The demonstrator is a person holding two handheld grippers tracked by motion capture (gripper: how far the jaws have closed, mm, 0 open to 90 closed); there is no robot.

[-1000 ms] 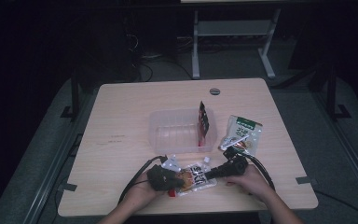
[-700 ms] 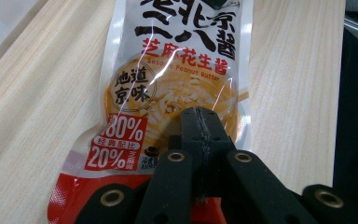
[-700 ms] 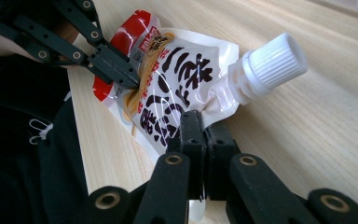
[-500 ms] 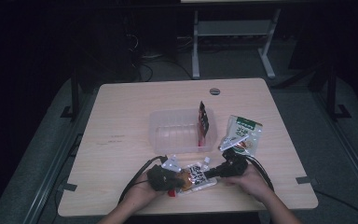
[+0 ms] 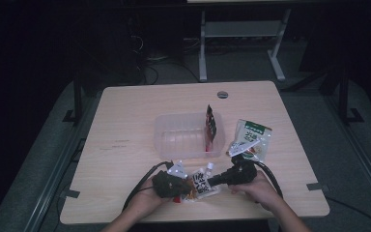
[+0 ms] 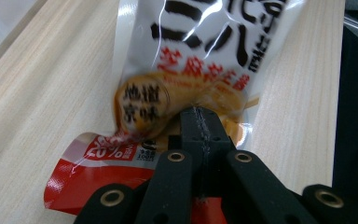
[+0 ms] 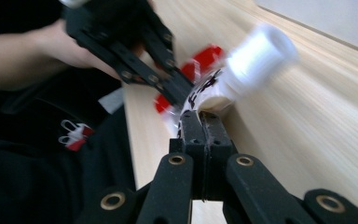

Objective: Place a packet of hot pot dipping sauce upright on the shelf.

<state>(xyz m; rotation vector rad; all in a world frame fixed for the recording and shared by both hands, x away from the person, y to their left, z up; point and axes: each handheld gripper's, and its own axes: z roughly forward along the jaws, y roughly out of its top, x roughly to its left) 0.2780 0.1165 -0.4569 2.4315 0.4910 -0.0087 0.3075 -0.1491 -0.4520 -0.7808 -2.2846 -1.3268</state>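
My left claw [image 6: 200, 122] is clamped tight on the bottom edge of the spouted snack pouch [image 6: 186, 70], right at the red band. The printed face of the pouch runs straight away from its tips and the pale wooden table [image 6: 42, 102] lies beneath. My right claw [image 7: 200, 122] has just been closing, and its jaws now meet on the film at the other end. The white screw cap [image 7: 261, 49] sits just beyond its tips and a little to the side. A second ago the right claw lay lower, next to the pouch. It has since come up slightly with the pouch caught in it. From above, the pouch [image 5: 204, 184] spans the gap between my two claws, left [image 5: 186, 187] and right [image 5: 211, 181], at the near edge of the table.

So I now have both ends, and I judge the pouch is ready to be lifted clear as one stretched piece. The clear plastic bin [image 5: 186, 137] stands well beyond both claws with a dark red packet [image 5: 211, 122] propped upright at its far-right wall. A green-topped packet [image 5: 250, 140] lies ahead of my right claw, just beside that bin. The bin is the likely place for it next.
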